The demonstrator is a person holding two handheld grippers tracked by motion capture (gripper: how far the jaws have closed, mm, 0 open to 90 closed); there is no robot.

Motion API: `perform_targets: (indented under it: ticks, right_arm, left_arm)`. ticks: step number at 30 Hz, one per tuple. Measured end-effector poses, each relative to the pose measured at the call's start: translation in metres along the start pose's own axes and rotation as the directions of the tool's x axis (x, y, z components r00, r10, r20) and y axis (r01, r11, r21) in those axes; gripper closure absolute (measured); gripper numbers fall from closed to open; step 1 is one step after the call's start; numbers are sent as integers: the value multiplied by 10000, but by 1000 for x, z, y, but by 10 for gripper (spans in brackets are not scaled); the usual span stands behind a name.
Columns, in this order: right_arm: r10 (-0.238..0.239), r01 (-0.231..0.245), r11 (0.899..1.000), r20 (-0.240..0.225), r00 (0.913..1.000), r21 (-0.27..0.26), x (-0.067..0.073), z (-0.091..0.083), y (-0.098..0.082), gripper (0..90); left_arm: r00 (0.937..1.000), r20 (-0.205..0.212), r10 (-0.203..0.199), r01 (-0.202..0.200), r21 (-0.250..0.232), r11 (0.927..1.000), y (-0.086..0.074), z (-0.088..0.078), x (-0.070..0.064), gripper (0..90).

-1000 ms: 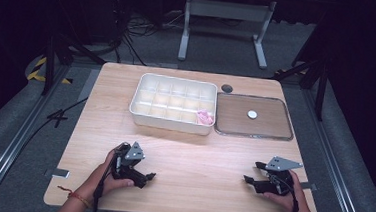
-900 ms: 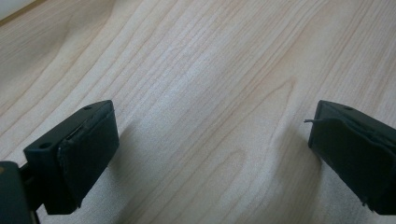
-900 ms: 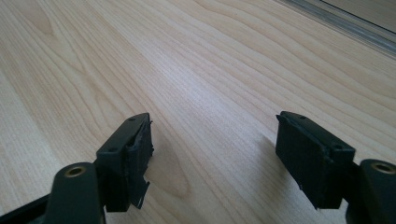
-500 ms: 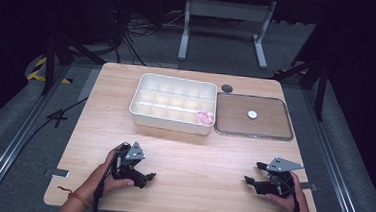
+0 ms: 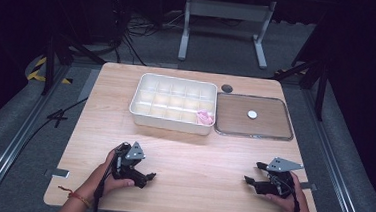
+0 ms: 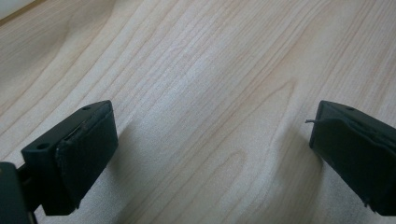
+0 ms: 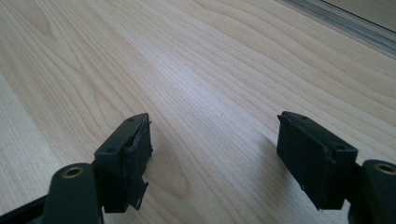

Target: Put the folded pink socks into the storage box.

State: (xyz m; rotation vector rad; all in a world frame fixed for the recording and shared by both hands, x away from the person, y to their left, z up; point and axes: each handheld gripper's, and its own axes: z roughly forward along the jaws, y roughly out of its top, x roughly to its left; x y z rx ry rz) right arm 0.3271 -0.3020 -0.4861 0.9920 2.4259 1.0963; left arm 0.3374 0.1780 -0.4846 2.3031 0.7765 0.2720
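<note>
Here my left hand-held gripper (image 5: 146, 176) rests low on the bench (image 5: 192, 161), jaws spread wide with bare wood between them — nothing held. My right hand-held gripper (image 5: 253, 173) sits near the right edge, jaws likewise apart and empty. Well ahead lies the white tray (image 5: 141, 105), a pink thing (image 5: 204, 117) in its near right compartment, just beside the clear lid (image 5: 235, 117) — nothing stands between.

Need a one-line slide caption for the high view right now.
Both hand-held grippers, left gripper and right gripper, rest open near the wooden table's front edge, short of the compartment box and lid.
</note>
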Motion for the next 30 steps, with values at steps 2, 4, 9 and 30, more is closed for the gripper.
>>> perform_targets:
  ticks: [2, 4, 9, 30]
  right_arm:
    - [-2, 2, 10000, 0, 10000, -1, 0, 0, 0, 270]
    - [0, 0, 10000, 1, 10000, -3, 0, 0, 0, 269]
    - [-1, 1, 10000, -2, 10000, -1, 0, 0, 0, 269]
    - [55, -55, 10000, 25, 10000, 1, 0, -1, 0, 264]
  left_arm:
    - [10000, -1, 3, -3, 8, 10000, 0, 0, 0, 11]
    - [10000, -17, 36, -36, 46, 10000, 0, 0, 0, 10]
    - [10000, -48, 28, -28, 23, 10000, 1, 0, 0, 5]
    - [10000, 28, 63, -63, 57, 10000, 2, 1, 1, 0]
